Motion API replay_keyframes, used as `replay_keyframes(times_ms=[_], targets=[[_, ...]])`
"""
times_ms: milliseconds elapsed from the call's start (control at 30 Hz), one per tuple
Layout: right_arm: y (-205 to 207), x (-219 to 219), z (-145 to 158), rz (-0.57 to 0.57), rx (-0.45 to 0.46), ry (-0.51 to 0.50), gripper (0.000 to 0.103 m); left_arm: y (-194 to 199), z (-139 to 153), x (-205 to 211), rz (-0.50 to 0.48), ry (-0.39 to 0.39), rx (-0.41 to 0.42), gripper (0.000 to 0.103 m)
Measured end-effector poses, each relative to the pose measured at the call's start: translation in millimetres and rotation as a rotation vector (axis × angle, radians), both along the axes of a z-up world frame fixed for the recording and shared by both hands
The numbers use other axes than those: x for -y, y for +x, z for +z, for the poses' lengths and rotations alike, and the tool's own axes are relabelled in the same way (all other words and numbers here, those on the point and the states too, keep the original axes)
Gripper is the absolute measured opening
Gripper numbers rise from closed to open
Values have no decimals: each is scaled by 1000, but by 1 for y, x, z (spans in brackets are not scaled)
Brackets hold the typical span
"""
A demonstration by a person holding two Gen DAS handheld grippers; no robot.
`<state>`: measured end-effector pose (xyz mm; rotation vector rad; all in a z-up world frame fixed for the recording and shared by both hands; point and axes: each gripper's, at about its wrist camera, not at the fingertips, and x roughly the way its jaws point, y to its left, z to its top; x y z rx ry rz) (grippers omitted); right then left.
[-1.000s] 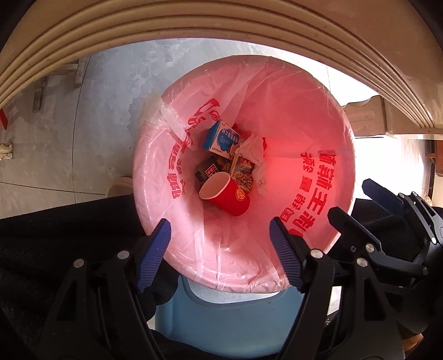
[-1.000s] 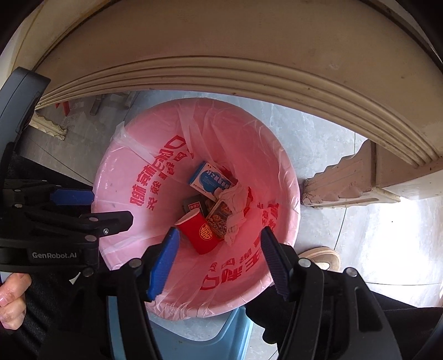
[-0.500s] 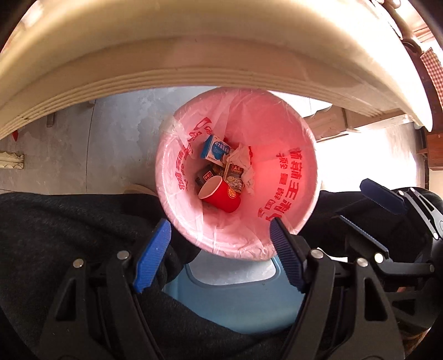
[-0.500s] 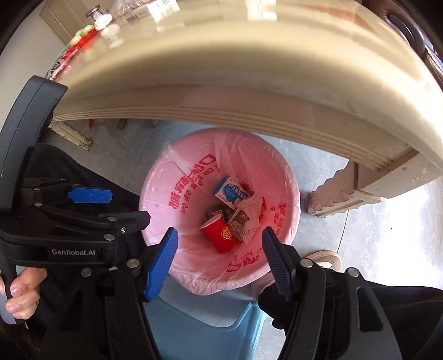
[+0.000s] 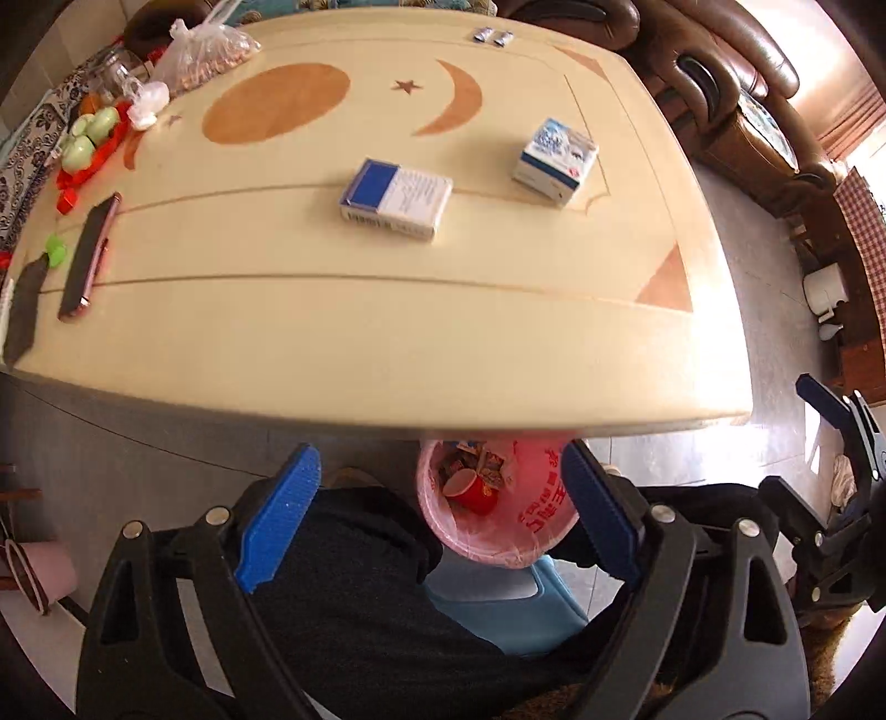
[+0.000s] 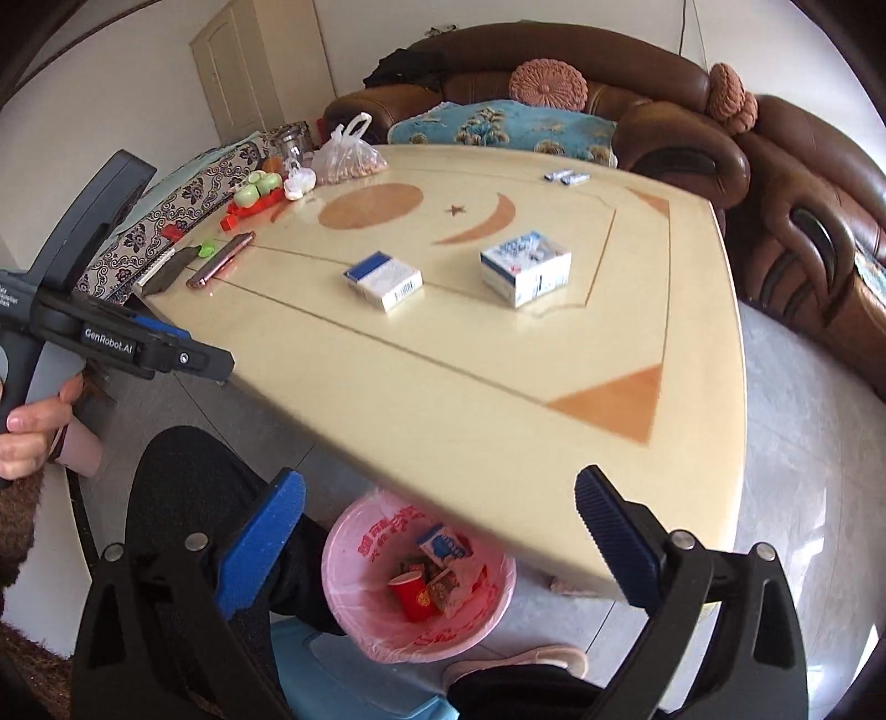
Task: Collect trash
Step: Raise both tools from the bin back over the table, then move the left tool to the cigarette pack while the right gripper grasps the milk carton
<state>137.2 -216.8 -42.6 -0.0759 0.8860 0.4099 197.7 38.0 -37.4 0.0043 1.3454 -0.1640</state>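
A pink-lined trash bin (image 5: 531, 531) (image 6: 354, 565) stands on the floor under the table's near edge, holding a red cup (image 5: 470, 490) (image 6: 412, 595) and wrappers. On the cream table (image 5: 387, 332) (image 6: 498, 376) lie a blue-and-white flat box (image 5: 396, 199) (image 6: 383, 279) and a white-and-blue carton (image 5: 555, 160) (image 6: 526, 267). My left gripper (image 5: 437, 518) is open and empty, above the bin and my lap. My right gripper (image 6: 437, 540) is open and empty, just off the table's near edge. The left gripper also shows at the left of the right wrist view (image 6: 127, 349).
A phone (image 5: 88, 257) (image 6: 220, 267), a dark flat object (image 5: 25, 310), a green clip, fruit on a red tray (image 6: 255, 194), a bag of nuts (image 5: 202, 52) (image 6: 346, 152) and small packets (image 6: 565, 177) sit on the table's left and far sides. A brown sofa (image 6: 775, 183) wraps behind and right. A blue stool (image 5: 498, 598) is under me.
Both grippers have risen from just above the bin to above table height, so the tabletop and its boxes have come into view. Both stayed open and empty.
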Motion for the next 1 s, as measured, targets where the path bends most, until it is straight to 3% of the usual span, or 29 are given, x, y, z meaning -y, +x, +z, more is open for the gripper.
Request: replay_keyframes(times_ms=[233, 433, 700, 1000], targets=[[67, -9, 65, 156, 70, -100, 96, 48, 52, -18, 229, -119, -15, 87], [125, 1, 90, 225, 65, -76, 96, 80, 57, -15, 349, -177, -35, 87], [194, 10, 75, 278, 20, -85, 96, 121, 27, -8, 466, -128, -78, 87], [245, 11, 33, 311, -24, -82, 96, 157, -33, -2, 594, -146, -161, 87]])
